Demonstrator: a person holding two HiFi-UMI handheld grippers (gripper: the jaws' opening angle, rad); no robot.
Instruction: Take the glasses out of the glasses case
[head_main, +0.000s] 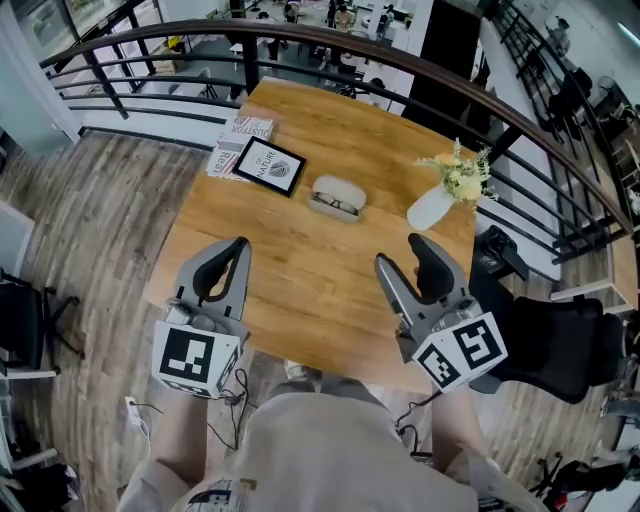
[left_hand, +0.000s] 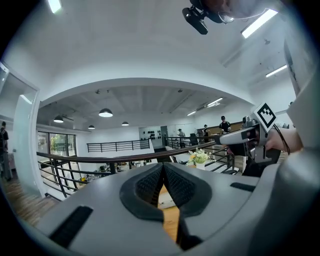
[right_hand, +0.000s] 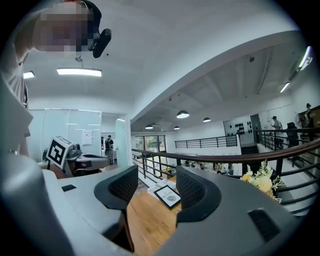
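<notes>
Wooden table (head_main: 300, 290) below me, dark curved railing (right_hand: 226, 157) past it, grey plank floor (head_main: 100, 210) on my left, black chair (head_main: 560, 345) on my right, pendant lamps (right_hand: 182, 114) overhead

Can make out the glasses (head_main: 335, 204) in the head view only as a thin dark outline in the open glasses case (head_main: 350, 186), too small for detail. Cannot see the corner of the magazine (head_main: 238, 135) under the framed picture (head_main: 268, 166). In the right gripper view, cannot see the vase (head_main: 430, 208) below the flowers (right_hand: 257, 180), hidden behind the right claw (right_hand: 156, 187), nor the case.
</notes>
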